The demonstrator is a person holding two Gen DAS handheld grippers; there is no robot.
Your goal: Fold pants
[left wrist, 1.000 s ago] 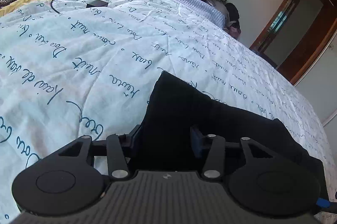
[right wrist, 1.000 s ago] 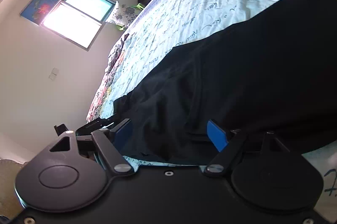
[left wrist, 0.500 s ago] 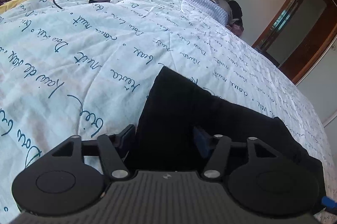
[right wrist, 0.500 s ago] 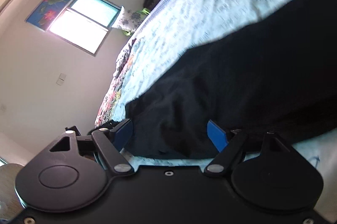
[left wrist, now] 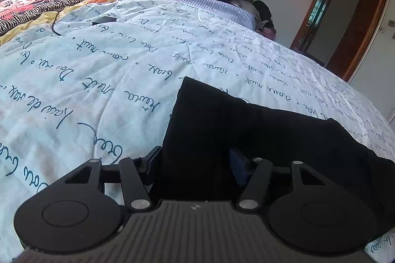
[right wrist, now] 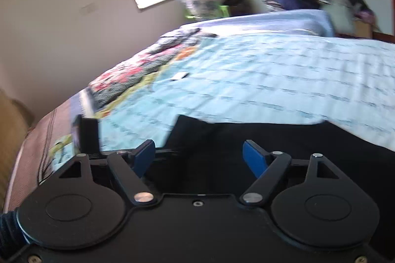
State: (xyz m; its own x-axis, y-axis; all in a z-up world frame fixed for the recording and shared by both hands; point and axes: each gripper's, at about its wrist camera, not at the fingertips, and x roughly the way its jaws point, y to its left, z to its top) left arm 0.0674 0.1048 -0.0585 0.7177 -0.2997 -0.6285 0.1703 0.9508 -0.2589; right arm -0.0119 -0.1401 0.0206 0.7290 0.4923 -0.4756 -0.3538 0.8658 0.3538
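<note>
Pants (left wrist: 246, 139) of black cloth were found lying flat on the pale blue quilt (left wrist: 111, 70) with script lettering, near the closer edge of the bed and partly doubled over, with one squared corner pointing up the bed.

Compared with a second before, the right wrist view had been swung round: the window, earlier seen tilted at the upper left, was now seen nearly upright, and the whole frame was smeared by motion. The right gripper (right wrist: 198, 156) was held with its blue pads wide apart, as before, above the dark cloth and without any fabric pinched between them. This was judged to be a repositioning toward a new grasp point, not a carry.

In the left wrist view little had shifted. The left gripper (left wrist: 195, 164) was seen low over the pants, its jaws closing, with the cloth's edge lying between the fingers; no firm pinch could be made out yet.

A grip by the left side seemed to be in preparation, so the next fold was judged not yet begun.
</note>
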